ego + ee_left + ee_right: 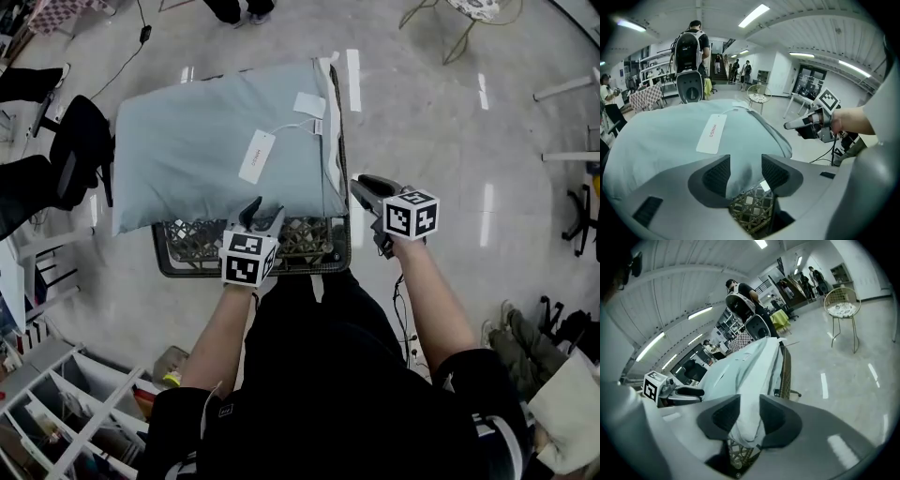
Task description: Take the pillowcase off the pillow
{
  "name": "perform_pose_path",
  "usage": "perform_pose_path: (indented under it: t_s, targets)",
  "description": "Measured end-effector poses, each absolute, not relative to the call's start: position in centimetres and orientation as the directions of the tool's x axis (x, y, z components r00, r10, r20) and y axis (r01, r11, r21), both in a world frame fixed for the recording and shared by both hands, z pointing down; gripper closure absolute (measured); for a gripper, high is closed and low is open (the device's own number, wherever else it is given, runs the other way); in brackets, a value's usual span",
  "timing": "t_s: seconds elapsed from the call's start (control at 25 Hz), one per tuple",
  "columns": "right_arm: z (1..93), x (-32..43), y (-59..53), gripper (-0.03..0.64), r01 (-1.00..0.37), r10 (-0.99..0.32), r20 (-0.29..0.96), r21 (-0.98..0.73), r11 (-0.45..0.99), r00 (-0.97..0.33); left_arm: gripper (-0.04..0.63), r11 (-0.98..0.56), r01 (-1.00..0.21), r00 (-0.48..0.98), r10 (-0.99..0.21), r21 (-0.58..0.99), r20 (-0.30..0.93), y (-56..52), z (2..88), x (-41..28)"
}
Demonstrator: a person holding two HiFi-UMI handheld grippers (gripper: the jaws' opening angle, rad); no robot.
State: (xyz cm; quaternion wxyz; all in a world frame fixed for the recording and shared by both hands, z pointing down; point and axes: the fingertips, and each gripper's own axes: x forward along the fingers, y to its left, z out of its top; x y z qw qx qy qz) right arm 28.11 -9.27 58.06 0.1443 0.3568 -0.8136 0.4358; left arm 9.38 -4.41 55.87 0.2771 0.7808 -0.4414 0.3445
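A pale blue-grey pillow [216, 150] in its pillowcase lies across a dark wicker basket [187, 248], with a white tag [256, 156] on top. My left gripper [262, 214] is at the pillow's near edge. In the left gripper view its jaws [745, 173] stand wide, with the pillow [670, 140] bulging into the gap and the basket [750, 208] below. My right gripper [361, 185] is at the pillow's near right corner. In the right gripper view its jaws [749, 416] stand a little apart, with a fold of the pillowcase [745, 366] hanging between them.
A black office chair [80, 141] stands left of the basket and white shelving [66, 403] sits at the near left. A wire chair [469, 19] stands far right. A person with a backpack [691, 51] stands beyond the pillow. Shiny floor surrounds the basket.
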Motion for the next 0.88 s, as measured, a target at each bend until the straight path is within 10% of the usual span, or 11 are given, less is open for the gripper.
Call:
perform_pose_path:
  t_s: [0.32,0.56,0.88]
  targets:
    - [62.2,23.9,-9.5,0.344,-0.588,-0.285,0.515,-0.731,0.347,-0.808,0.387,-0.420,-0.896,0.348,-0.471,0.141,0.811,-5.1,59.2,8.1]
    - [64.1,21.3,-9.2,0.341,-0.521,-0.225,0.472,-0.802,0.290,-0.852,0.405,-0.421,-0.899,0.316,-0.443,0.117,0.839,-5.3,60.6,7.6]
    - [61.8,20.9,-9.2,0.559,-0.474,-0.292,0.387,-0.808,0.349,-0.875,0.579,-0.495,-0.865,0.323,-0.423,0.082,0.847,-4.0,60.1,6.4]
